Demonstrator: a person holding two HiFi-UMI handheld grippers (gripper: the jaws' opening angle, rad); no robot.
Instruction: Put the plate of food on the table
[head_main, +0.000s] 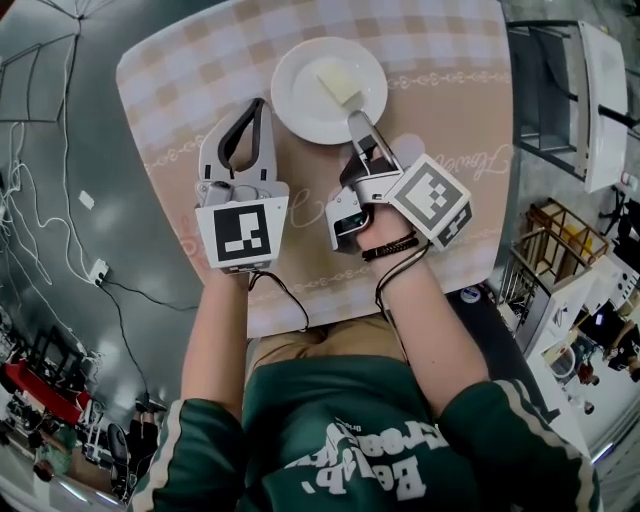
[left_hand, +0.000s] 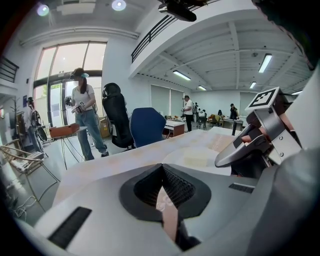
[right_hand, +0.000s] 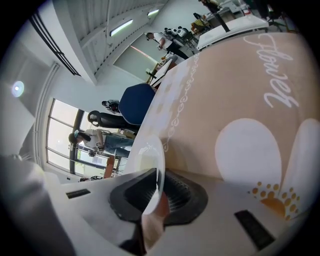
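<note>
On the far middle of the bench (head_main: 170, 90) the plate (head_main: 305, 100) of food (head_main: 340, 83) seems to rest, its near rim pinched by the right claw (head_main: 357, 120). The left claw (head_main: 262, 103) is clenched on nothing, just left of the plate. Placing looks nearly done; next the right claw should release the rim.

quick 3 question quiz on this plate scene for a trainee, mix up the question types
1. True or false: the left claw is holding the plate.
2. Pick one: the right claw is shut on the plate's A) rim nearest the person, B) centre, C) nothing at all.
3. Fill in: the pale food block lies ___ the plate.

Key: 1 false, the left claw is shut and empty beside the plate. 2 A. 3 on.
</note>
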